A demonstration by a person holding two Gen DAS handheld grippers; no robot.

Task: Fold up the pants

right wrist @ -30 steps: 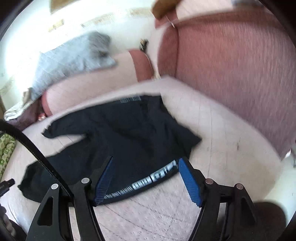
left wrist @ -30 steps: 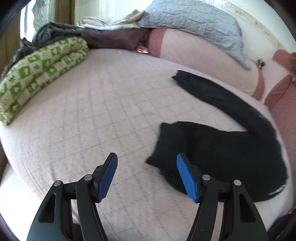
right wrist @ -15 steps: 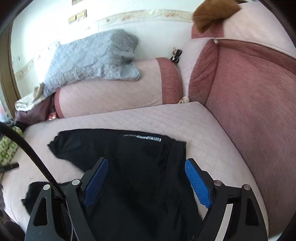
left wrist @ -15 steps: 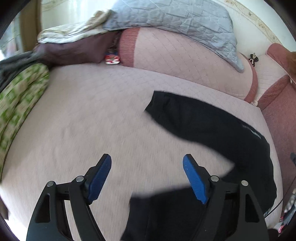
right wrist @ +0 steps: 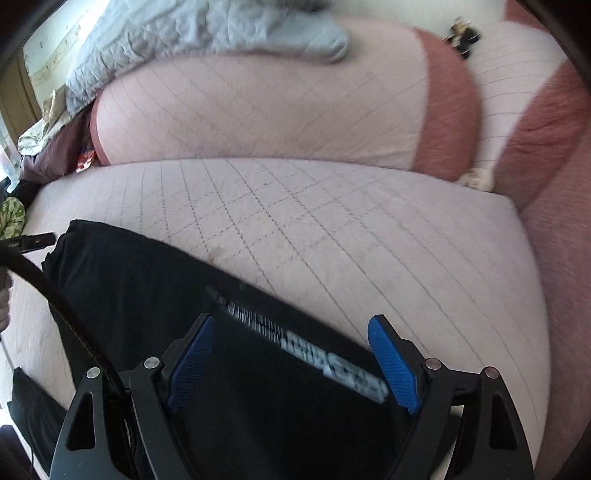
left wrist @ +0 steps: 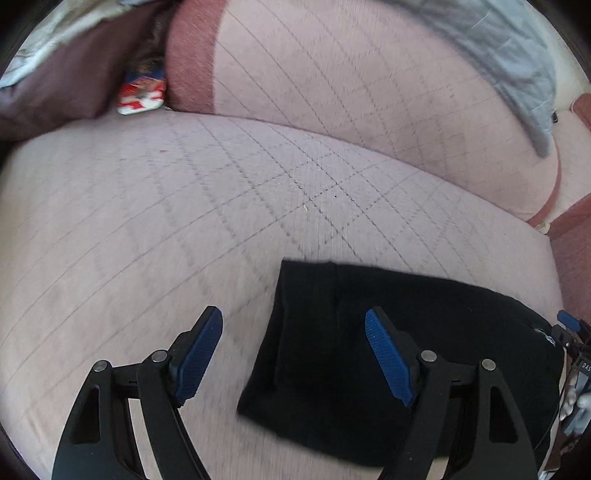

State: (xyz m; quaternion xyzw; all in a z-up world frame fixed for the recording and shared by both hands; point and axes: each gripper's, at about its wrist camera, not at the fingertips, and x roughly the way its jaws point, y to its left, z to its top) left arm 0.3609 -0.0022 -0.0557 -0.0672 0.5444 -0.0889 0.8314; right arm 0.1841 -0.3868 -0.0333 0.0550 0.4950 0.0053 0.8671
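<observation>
Black pants [left wrist: 443, 332] lie flat on the pink quilted bed [left wrist: 184, 221]. In the left wrist view one leg's hem end lies just under my left gripper [left wrist: 293, 317], which hovers open with nothing pinched. The right wrist view shows the pants [right wrist: 140, 280] running from the left to the white-lettered waistband [right wrist: 332, 358]. That waistband lies between the blue pads of my right gripper [right wrist: 291, 321], which is open above the cloth. A blue pad of the right gripper [left wrist: 565, 319] shows at the left view's right edge.
A pink bolster with red ends [right wrist: 258, 110] runs along the back, with a grey-blue quilt [right wrist: 184, 33] on top. A red-and-white packet [left wrist: 142, 92] and dark maroon cloth [left wrist: 55, 85] lie at the back left. A red cushion [right wrist: 561, 258] walls the right side. A black cable [right wrist: 55, 295] crosses the lower left.
Both grippers have swept forward across the bed and dipped closer to the pants. Their jaws stand a little wider than a second ago. The bolster now looms nearer.
</observation>
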